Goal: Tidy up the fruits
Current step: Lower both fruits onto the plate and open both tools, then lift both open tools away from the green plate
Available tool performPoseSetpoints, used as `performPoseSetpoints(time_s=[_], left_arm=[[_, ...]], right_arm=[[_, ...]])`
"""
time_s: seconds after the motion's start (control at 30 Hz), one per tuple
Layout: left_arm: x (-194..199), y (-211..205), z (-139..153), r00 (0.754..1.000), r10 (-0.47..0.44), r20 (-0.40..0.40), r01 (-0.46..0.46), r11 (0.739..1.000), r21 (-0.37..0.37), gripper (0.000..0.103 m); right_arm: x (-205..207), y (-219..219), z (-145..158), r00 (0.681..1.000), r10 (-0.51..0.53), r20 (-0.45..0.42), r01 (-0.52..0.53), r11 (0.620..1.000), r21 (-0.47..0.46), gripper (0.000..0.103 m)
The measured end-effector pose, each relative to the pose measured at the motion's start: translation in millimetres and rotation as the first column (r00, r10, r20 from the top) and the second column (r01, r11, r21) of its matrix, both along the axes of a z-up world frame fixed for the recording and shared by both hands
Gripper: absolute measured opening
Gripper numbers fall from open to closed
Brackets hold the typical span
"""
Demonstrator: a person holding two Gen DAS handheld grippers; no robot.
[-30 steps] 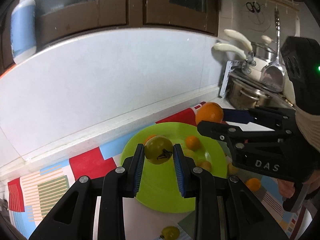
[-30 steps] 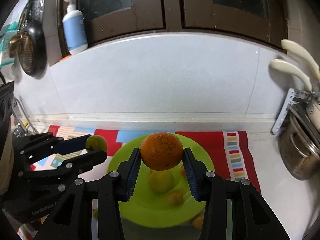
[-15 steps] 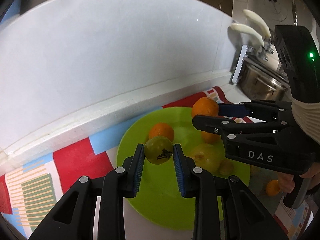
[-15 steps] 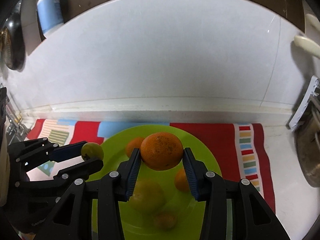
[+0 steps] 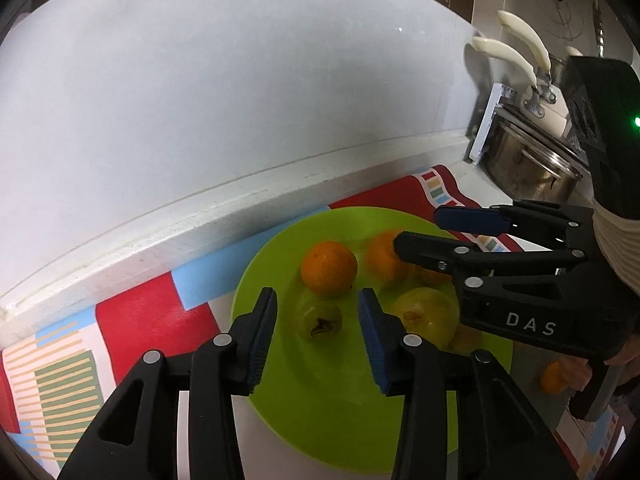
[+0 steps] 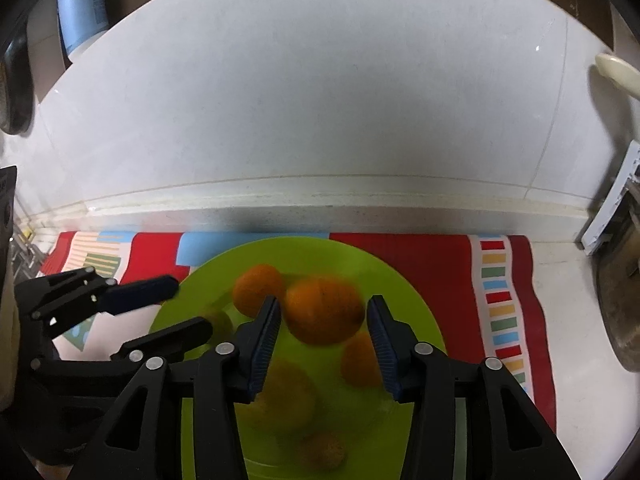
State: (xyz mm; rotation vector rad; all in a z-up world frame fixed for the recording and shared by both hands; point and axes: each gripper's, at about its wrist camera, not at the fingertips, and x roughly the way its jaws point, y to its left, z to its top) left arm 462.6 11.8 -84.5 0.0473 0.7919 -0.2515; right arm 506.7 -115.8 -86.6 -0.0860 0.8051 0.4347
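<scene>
The lime-green plate [image 5: 280,400] lies on a colourful mat and holds an orange [image 5: 329,267], a yellow-green fruit [image 5: 426,316] and smaller pieces. My left gripper [image 5: 317,296] hangs just over it with its jaws opening. A blurred green fruit [image 5: 318,322] sits loose between the pads, touching neither. My right gripper [image 6: 324,302] is also opening over the plate [image 6: 404,304]. A blurred orange [image 6: 324,310] drops free between its pads. Each gripper shows in the other's view: the right gripper [image 5: 418,228] and the left gripper [image 6: 192,306].
The striped red mat [image 5: 152,320] runs along a white ledge and wall. A steel pot [image 5: 532,168] and cream-handled knives [image 5: 516,52] stand at the right. One small orange [image 5: 554,376] lies off the plate. A blue bottle [image 6: 82,4] stands high up on the left.
Both grippers came down over the plate. Their jaws then parted, and the green fruit and the orange slipped out of the pads towards the plate.
</scene>
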Motion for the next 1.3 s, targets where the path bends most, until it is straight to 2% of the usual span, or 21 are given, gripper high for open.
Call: performPoseSetpoints(time_s=[0.27,0.37,0.6,0.93,1.0,1.17,1.3], left_arm=[[-20,9,17,0.999,0.023,0.036,-0.024,1.0,0.015,0.047],[-31,12,25,0.998,0.032,0.051,-0.033,0.999,0.013,0.051],[-54,16,44,0.994,0.049,0.093,-0.051,0.999,0.013,0.055],[-105,15,77,0.982,0.048,0.182,-0.055,0.998,0.037,0.066],[-115,17,82,0.98,0.051,0.194,-0.06,0.997,0.042,0.068],[-142,25,89,0.975,0.068,0.209,-0.075,0.997,0.025,0.075],[-162,26,91,0.973,0.048,0.225,-0.057,0.998,0.034,0.081]], right_arm=[[-25,-9,19,0.998,-0.021,0.052,0.022,1.0,-0.005,0.048],[-41,-10,29,0.997,-0.03,0.078,0.03,1.0,0.0,0.052],[-77,-12,49,0.991,-0.049,0.125,0.048,0.999,0.018,0.053],[-129,-17,72,0.984,-0.09,0.153,0.084,0.995,0.048,0.053],[-142,-19,77,0.981,-0.106,0.163,0.1,0.994,0.046,0.06],[-174,-24,84,0.969,-0.159,0.189,0.156,0.987,0.031,0.067],[-196,-23,89,0.96,-0.18,0.216,0.181,0.983,0.015,0.072]])
